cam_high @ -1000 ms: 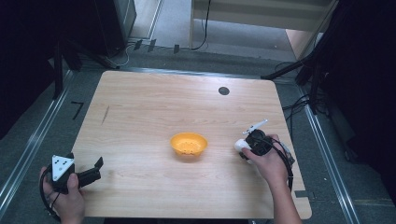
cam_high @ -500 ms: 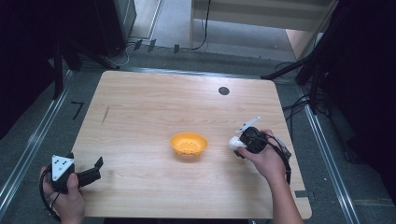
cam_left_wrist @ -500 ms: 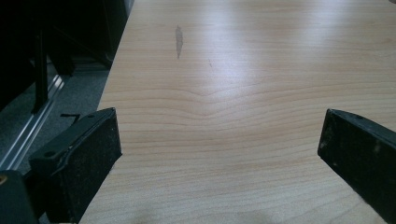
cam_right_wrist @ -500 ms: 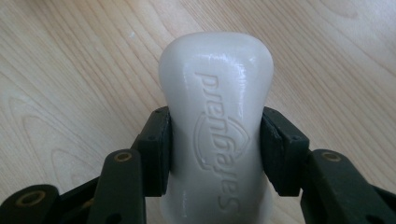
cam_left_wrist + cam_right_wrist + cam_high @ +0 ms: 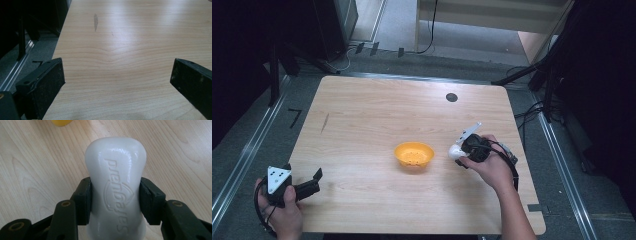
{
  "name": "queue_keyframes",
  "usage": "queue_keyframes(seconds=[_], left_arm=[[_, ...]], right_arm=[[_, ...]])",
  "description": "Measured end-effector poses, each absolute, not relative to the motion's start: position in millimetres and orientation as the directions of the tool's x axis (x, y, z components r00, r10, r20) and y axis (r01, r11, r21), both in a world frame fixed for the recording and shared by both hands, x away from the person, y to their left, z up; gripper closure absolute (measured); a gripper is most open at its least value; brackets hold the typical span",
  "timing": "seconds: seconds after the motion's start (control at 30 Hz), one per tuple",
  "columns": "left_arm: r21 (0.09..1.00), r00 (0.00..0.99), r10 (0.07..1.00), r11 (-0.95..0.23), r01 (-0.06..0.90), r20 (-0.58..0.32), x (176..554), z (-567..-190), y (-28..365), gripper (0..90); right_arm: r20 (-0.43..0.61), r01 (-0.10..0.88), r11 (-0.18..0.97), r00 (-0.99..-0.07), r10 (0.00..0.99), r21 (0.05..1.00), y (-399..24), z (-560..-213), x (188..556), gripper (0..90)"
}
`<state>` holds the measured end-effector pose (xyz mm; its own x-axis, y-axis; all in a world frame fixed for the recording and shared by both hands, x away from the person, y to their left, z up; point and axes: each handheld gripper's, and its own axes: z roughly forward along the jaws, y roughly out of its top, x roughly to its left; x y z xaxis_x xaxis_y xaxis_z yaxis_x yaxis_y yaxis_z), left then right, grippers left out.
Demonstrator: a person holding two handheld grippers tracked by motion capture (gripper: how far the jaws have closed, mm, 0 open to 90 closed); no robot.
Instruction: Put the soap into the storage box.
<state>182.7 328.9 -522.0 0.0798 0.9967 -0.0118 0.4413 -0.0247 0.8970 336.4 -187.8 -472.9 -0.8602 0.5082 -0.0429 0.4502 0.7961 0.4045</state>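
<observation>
The right gripper (image 5: 115, 195) is clamped on a white bar of soap (image 5: 115, 187); both pads press on the bar's narrow waist, with the rounded end projecting beyond the fingertips. In the high view the soap (image 5: 455, 151) is carried at 3 o'clock of the orange bowl (image 5: 414, 154), near its rim but apart from it; the bowl sits at the middle of the wooden table (image 5: 377, 110). The likely step in hand is transfer of the bar toward the bowl.

The left gripper (image 5: 310, 186) rests at the 7 o'clock corner of the table, jaws spread wide with nothing between them; its own view shows bare wood (image 5: 117, 62) ahead.

Hazards from here:
- The bar is smooth and tapered; excess squeeze or a sudden tilt could make it slip forward out of the grip.
- The bowl looks light and shallow; contact with its rim on approach could push or tip it.
- A high release could let the bar bounce out.
</observation>
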Motion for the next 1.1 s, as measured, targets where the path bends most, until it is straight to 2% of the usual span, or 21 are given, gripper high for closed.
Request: queue_keyframes(seconds=[1.1], left_arm=[[0.896, 0.081, 0.997, -0.026, 0.443, -0.011, 183, -522, 329, 0.0]], right_arm=[[-0.090, 0.315, 0.844, -0.917, 0.388, 0.435, -155, -451, 339, 50.9]])
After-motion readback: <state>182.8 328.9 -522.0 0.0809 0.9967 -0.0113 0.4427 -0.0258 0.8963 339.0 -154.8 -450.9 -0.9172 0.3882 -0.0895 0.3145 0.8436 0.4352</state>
